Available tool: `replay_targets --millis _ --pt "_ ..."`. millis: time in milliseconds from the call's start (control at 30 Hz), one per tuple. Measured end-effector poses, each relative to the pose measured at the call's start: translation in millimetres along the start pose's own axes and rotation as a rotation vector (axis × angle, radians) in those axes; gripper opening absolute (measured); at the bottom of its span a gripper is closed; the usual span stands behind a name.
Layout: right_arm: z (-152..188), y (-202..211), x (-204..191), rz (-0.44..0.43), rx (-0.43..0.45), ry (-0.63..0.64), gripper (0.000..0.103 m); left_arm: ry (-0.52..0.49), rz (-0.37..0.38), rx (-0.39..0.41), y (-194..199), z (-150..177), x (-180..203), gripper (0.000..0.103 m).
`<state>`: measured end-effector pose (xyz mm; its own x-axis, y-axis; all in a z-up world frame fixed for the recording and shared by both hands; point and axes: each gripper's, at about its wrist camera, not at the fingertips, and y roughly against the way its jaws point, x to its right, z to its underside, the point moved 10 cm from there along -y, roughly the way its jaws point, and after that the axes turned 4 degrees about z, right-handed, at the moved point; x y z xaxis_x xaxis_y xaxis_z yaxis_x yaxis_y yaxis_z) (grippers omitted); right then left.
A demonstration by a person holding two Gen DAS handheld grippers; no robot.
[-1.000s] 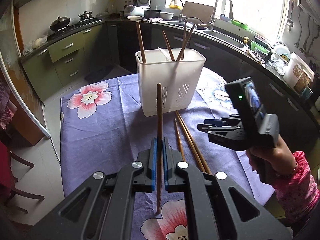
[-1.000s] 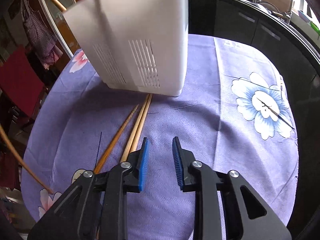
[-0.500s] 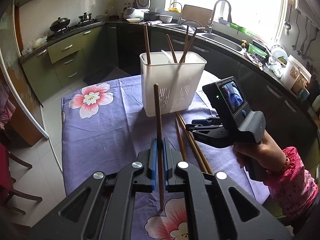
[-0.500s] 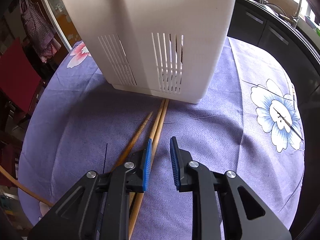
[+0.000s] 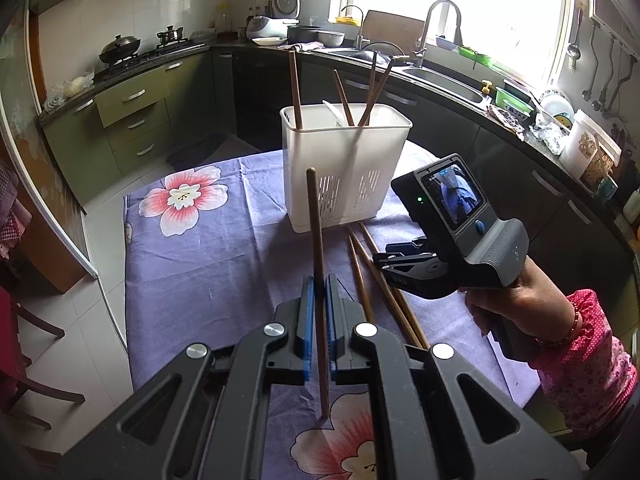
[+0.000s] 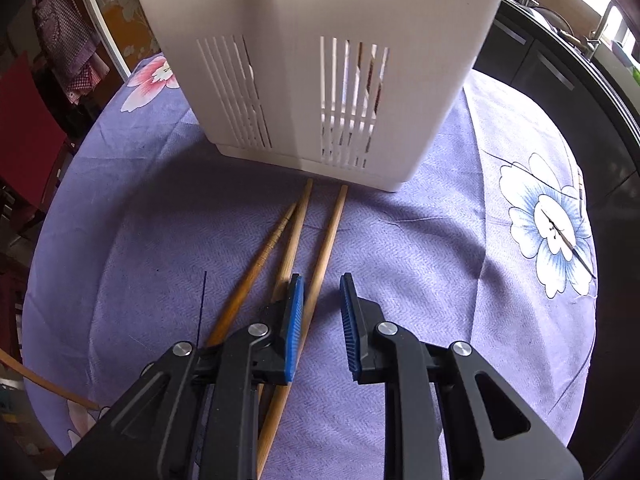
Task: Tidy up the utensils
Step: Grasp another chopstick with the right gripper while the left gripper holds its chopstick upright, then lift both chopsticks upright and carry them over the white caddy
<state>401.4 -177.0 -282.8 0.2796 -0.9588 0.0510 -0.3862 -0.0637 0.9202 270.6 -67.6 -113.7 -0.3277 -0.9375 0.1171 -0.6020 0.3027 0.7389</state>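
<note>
My left gripper (image 5: 318,292) clamps a dark chopstick (image 5: 316,248) upright above the purple tablecloth (image 5: 200,256), short of the white holder (image 5: 344,168). My right gripper (image 6: 320,300) gapes, empty, over three chopsticks (image 6: 326,236) lying before the holder.

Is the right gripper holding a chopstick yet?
No, the right gripper is open above the chopsticks lying on the cloth.

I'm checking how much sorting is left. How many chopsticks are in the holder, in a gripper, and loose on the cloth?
In the white holder: 4 chopsticks
Clamped in the left gripper: 1 dark chopstick
Loose on the cloth by the open right gripper: 3 loose chopsticks
Total: 8
</note>
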Motion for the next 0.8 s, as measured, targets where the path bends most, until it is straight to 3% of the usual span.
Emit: replay_targets --millis 200,267,500,800 --pt "-4 0 -8 -0.029 0.005 0.016 0.019 0.004 0.000 0.002 1 1 -2 0.006" --pt "-4 -1 -8 -0.036 0.007 0.019 0.010 0.004 0.000 0.002 3 1 -2 0.006" --pt "6 10 0 -0.056 0.036 -0.005 0.007 -0.003 0.000 0.003 3 1 -1 0.006" --pt "20 85 18 -0.116 0.193 -0.034 0.007 -0.007 0.002 0.000 4 1 2 0.006"
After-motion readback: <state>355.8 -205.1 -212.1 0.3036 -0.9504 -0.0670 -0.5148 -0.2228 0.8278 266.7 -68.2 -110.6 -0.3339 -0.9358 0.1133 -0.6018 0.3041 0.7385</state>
